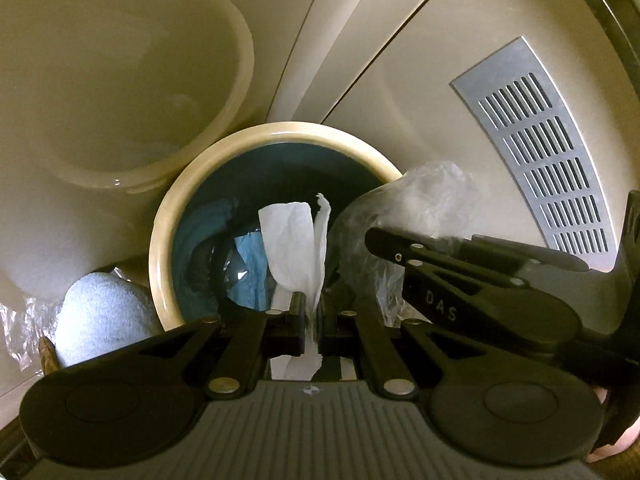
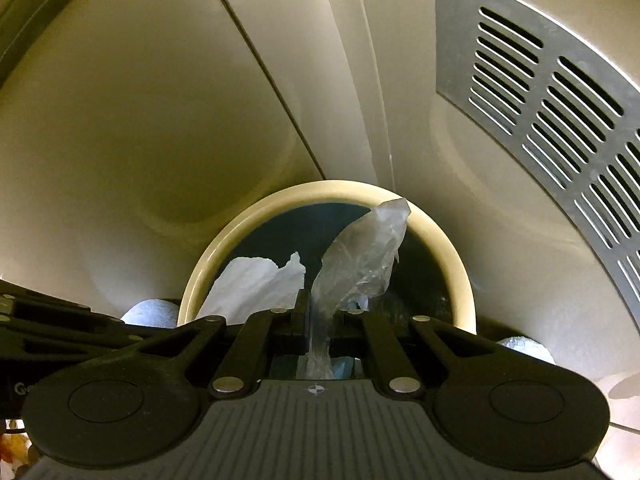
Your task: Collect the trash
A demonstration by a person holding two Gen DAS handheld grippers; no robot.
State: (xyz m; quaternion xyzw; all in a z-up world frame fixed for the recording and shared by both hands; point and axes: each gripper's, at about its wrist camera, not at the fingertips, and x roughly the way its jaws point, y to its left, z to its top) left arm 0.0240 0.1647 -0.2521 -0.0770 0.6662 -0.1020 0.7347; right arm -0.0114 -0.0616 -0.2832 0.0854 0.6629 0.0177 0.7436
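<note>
Looking down, you face pale cabinet panels with a slotted metal vent (image 2: 548,120) at two o'clock. Your left claw (image 1: 311,320) is clenched on a white tissue (image 1: 294,240), your right claw (image 2: 318,324) on a clear plastic wrapper (image 2: 360,256). Both hang over the cream-rimmed bin (image 1: 192,184) with its dark liner. A second, pale bin (image 1: 168,60) stands at ten o'clock.

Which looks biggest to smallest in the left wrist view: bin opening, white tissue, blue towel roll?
1. Bin opening.
2-3. White tissue and blue towel roll: similar; the tissue is nearer, so unranked.
</note>
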